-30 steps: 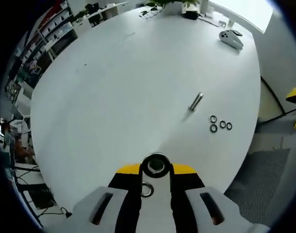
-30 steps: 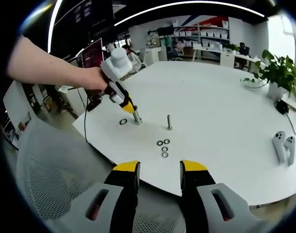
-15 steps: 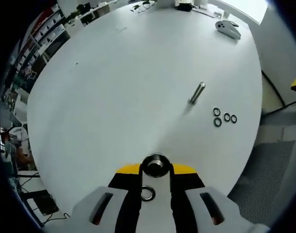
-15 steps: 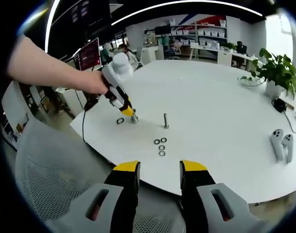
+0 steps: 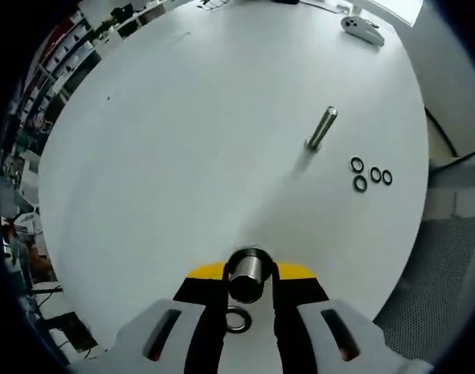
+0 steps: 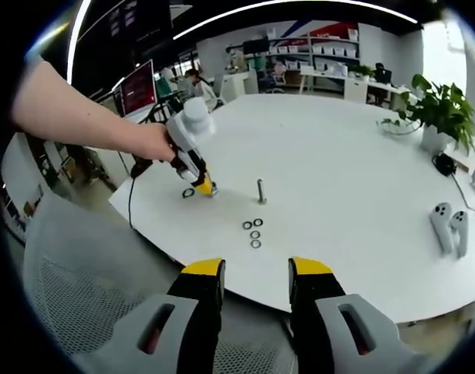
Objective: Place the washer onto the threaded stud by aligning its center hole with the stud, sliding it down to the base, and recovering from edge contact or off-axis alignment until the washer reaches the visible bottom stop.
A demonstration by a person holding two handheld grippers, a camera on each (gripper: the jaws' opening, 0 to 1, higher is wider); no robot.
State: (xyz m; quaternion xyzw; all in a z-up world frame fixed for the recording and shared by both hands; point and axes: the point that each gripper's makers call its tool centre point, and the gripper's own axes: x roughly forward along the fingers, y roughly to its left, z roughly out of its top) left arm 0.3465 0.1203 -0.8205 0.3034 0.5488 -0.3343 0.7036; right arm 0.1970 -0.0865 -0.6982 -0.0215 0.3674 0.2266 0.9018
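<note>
Where the white table meets its near edge, the left gripper has its yellow-tipped jaws clamped on a stud, seen end-on from above. One washer lies flat on the table between the jaw bases, just beside this stud. A second stud stands upright farther in, well apart from the held stud, with three washers clustered near it. From the right gripper view, a hand holds the left gripper at the table edge. The right gripper hovers off the table, jaws apart and empty. No readable writing appears.
</note>
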